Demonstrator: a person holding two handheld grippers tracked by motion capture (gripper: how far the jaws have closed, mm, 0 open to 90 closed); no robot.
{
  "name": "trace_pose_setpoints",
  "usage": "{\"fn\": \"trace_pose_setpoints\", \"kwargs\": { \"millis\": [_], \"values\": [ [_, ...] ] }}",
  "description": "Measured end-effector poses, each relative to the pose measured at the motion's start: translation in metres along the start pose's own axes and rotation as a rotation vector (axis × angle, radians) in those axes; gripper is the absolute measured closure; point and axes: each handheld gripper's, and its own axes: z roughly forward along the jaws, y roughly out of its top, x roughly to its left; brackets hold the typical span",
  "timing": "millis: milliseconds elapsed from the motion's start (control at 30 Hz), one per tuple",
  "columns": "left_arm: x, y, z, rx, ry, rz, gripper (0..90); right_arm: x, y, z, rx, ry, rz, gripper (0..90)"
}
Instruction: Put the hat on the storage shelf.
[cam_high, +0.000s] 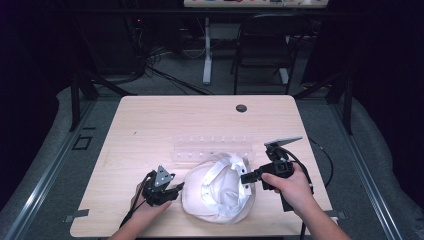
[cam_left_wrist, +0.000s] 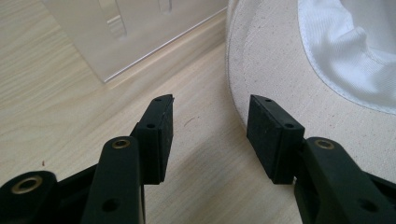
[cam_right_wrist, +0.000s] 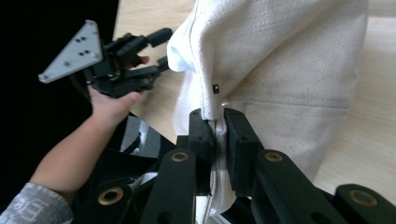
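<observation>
High view
Hat: cream fabric hat lies crumpled at the near edge of the table, between my two grippers.
Right gripper: my right gripper reaches in from the hat's right side, its jaws pinched on the brim.
Left gripper: my left gripper sits just off the hat's left edge, jaws spread, nothing between them.
Rack: a clear plastic rack lies on the table just beyond the hat, ahead of both sets of jaws.
Further off: a dark round hole in the tabletop well beyond the rack; a chair on the floor past the table.

Left gripper view
Jaws: spread apart, bare wood showing between my pads.
Hat: the brim curves in from the right; its edge lies against the tip of my right-hand jaw, and whether they touch I cannot tell. White lining lies farther ahead on that side.
Rack: the clear rack lies ahead and to the left of my jaws, apart from them.

Right gripper view
Jaws: pressed together on a fold of the hat, a seam edge running down between my pads.
Ahead: the cloth rises straight up from my jaws and blocks the table beyond.
Left gripper: to the left of the cloth, my other hand holds the left gripper, tips close to the hat's edge.
</observation>
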Motion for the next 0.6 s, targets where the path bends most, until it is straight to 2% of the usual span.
{"fn": "trace_pose_setpoints", "kwargs": {
  "millis": [133, 267, 300, 400, 600],
  "values": [
    [0.0013, -0.0001, -0.0007, -0.004, -0.001, -0.005, 51.3, -0.0033, -0.0010, -0.0019, -0.030, 0.079, 0.001, 82.3],
    [0.0026, -0.0001, -0.0013, -0.005, 0.000, -0.007, 51.3, -0.0038, -0.0015, -0.0034, -0.041, 0.102, -0.012, 82.3],
    [0.0031, -0.0002, -0.0014, -0.006, 0.002, -0.009, 51.2, -0.0035, -0.0024, -0.0036, -0.065, 0.132, -0.016, 82.4],
    [0.0037, -0.0004, -0.0015, -0.005, 0.005, -0.011, 51.2, -0.0034, -0.0032, -0.0047, -0.086, 0.175, -0.024, 82.4],
    [0.0035, -0.0005, -0.0016, -0.007, 0.003, -0.010, 51.1, -0.0014, -0.0045, -0.0064, -0.144, 0.237, -0.036, 82.3]
  ]
}}
